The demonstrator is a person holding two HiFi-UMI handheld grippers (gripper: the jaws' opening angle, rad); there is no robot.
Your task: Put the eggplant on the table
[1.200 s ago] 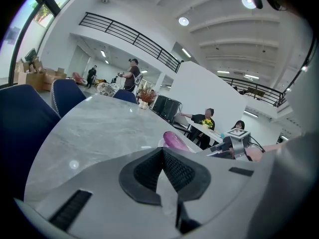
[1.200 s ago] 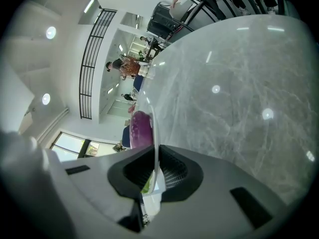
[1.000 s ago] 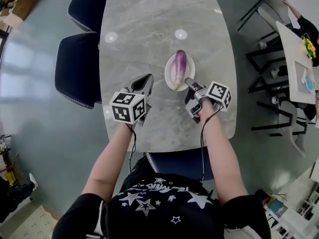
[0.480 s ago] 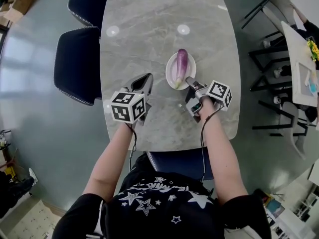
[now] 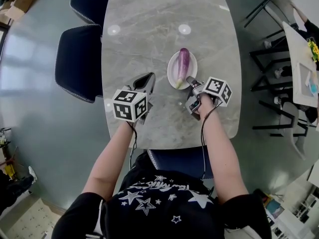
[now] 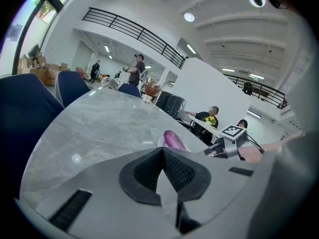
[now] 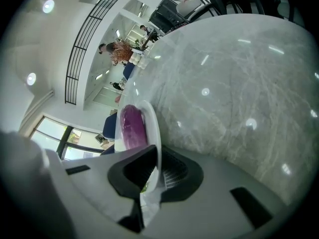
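Observation:
A purple eggplant (image 5: 183, 63) lies on a small white plate (image 5: 172, 73) in the middle of the grey marble table (image 5: 149, 14). My right gripper (image 5: 188, 80) is at the plate's near right edge. In the right gripper view the plate's rim (image 7: 152, 118) runs between the jaws, and my right gripper (image 7: 157, 156) looks shut on it, with the eggplant (image 7: 132, 126) just beyond. My left gripper (image 5: 149, 76) hovers left of the plate, shut and holding nothing. From the left gripper view (image 6: 162, 151) the eggplant (image 6: 173, 139) shows past the tips.
Two dark blue chairs (image 5: 79, 63) stand along the table's left side and another (image 5: 179, 161) is tucked under its near edge. Black-framed chairs and a second table (image 5: 294, 59) stand to the right. People (image 6: 134, 68) stand and sit in the background.
The view has shifted slightly. Both grippers keep their places relative to the plate, and the eggplant has not moved on it.

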